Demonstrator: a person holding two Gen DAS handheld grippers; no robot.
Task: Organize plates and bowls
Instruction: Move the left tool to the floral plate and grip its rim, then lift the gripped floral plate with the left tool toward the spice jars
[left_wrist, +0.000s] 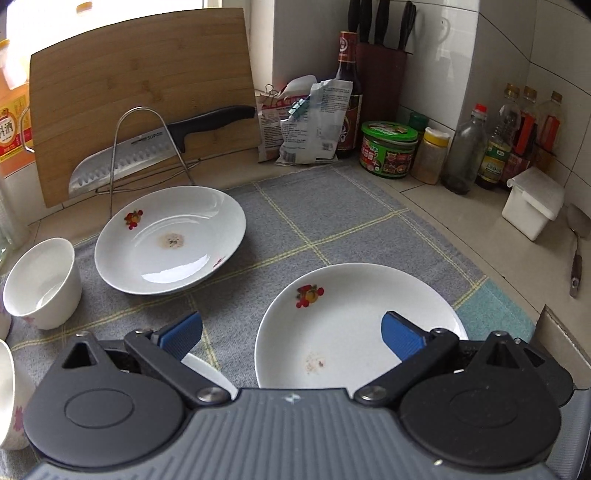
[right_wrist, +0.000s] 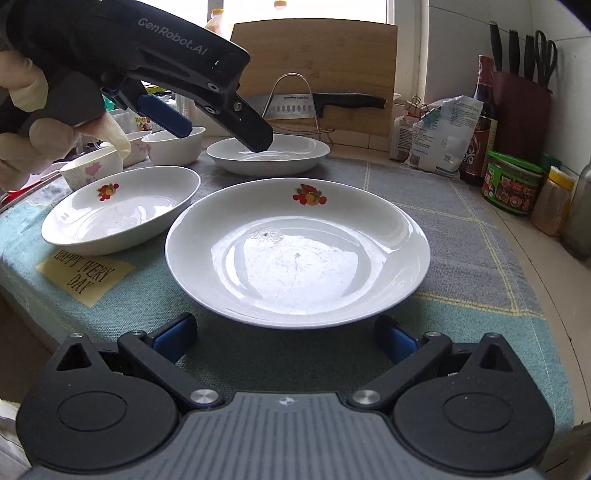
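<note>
Right wrist view: right gripper (right_wrist: 284, 338) spread wide, empty, just short of near plate (right_wrist: 297, 251) on checked cloth (right_wrist: 461, 251) over the surface.
Left gripper (left_wrist: 291, 332) also spread, empty, hovering above a plate (left_wrist: 360, 325); far plate (left_wrist: 170, 240) sits by knife rack (left_wrist: 147, 147), small bowl (left_wrist: 42, 282) beside it, oval dish (right_wrist: 122, 208) left. Likely pre-grasp step; next move needs jaws slid around a rim, then stacking.

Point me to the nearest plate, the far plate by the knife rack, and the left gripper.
nearest plate (right_wrist: 295, 258), right wrist view, on its glossy centre.
far plate (left_wrist: 170, 240), left wrist view, on its stained centre.
left gripper (left_wrist: 291, 336), left wrist view, midway between open fingertips.
</note>
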